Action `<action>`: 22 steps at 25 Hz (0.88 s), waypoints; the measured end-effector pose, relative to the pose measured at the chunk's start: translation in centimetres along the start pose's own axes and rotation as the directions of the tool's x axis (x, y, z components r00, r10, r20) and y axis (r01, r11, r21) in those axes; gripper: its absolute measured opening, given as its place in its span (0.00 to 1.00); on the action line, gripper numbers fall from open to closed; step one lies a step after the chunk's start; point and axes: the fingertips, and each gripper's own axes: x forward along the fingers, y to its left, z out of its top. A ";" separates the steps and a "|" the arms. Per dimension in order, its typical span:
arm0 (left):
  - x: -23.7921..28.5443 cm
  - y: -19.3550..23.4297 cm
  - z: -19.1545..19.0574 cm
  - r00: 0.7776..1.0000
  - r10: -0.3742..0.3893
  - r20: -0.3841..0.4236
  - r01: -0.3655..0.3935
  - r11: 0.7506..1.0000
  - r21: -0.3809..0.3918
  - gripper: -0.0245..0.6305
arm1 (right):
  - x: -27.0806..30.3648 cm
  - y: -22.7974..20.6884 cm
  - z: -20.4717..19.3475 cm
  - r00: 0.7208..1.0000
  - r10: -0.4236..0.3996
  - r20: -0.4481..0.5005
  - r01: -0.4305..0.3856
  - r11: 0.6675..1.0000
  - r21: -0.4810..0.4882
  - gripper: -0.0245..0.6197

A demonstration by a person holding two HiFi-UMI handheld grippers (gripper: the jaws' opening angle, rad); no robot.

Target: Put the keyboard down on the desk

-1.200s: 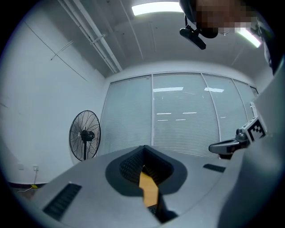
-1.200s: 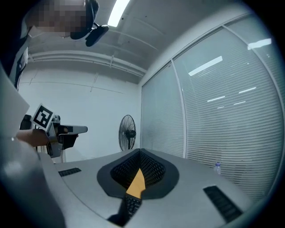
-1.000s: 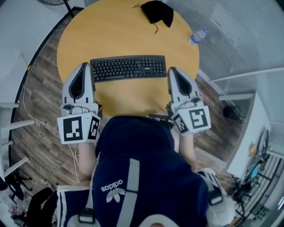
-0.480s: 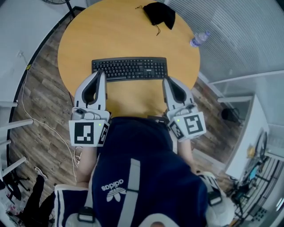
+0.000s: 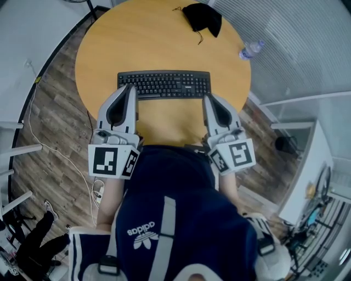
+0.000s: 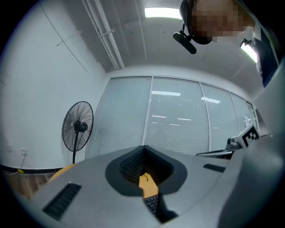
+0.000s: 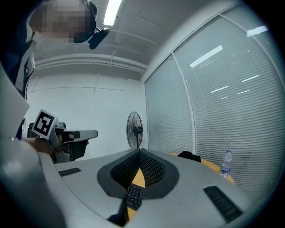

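The black keyboard [image 5: 164, 84] lies flat on the round wooden desk [image 5: 159, 38], nearer the front edge. My left gripper [image 5: 130, 88] is shut and empty; its tip overlaps the keyboard's near left corner in the head view. My right gripper [image 5: 209, 99], also shut and empty, has its tip at the near right corner. Through the slit under the closed left gripper [image 6: 143, 149] I see a strip of keyboard [image 6: 152, 203] and desk. The right gripper [image 7: 140, 152] view shows keyboard keys [image 7: 132, 196] the same way.
A black cloth [image 5: 202, 16] lies at the desk's far edge and a water bottle [image 5: 250, 50] at its right rim. A standing fan [image 6: 78, 127] stands by the wall. White cables [image 5: 52, 148] trail over the wood floor on the left. The person's torso [image 5: 175, 219] is close to the desk's front edge.
Both grippers, still shut, have moved inward from beside the keyboard's two ends to its near corners. The keyboard has stayed flat on the desk.
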 end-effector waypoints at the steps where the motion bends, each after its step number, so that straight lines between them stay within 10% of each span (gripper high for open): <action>1: 0.0 0.1 -0.1 1.000 0.003 -0.004 -0.003 1.000 0.001 0.04 | 0.1 0.1 -0.1 1.000 0.003 0.000 -0.003 1.000 -0.001 0.04; 14: 0.8 1.0 -1.9 0.989 0.090 -0.114 -0.077 0.990 0.115 0.04 | 1.7 0.0 0.0 0.999 0.038 -0.017 -0.038 0.998 -0.039 0.04; 22: 1.4 0.7 -2.1 0.992 0.081 -0.100 -0.076 0.996 0.052 0.04 | 1.7 -0.3 -0.2 0.999 0.029 -0.032 -0.030 0.999 -0.041 0.04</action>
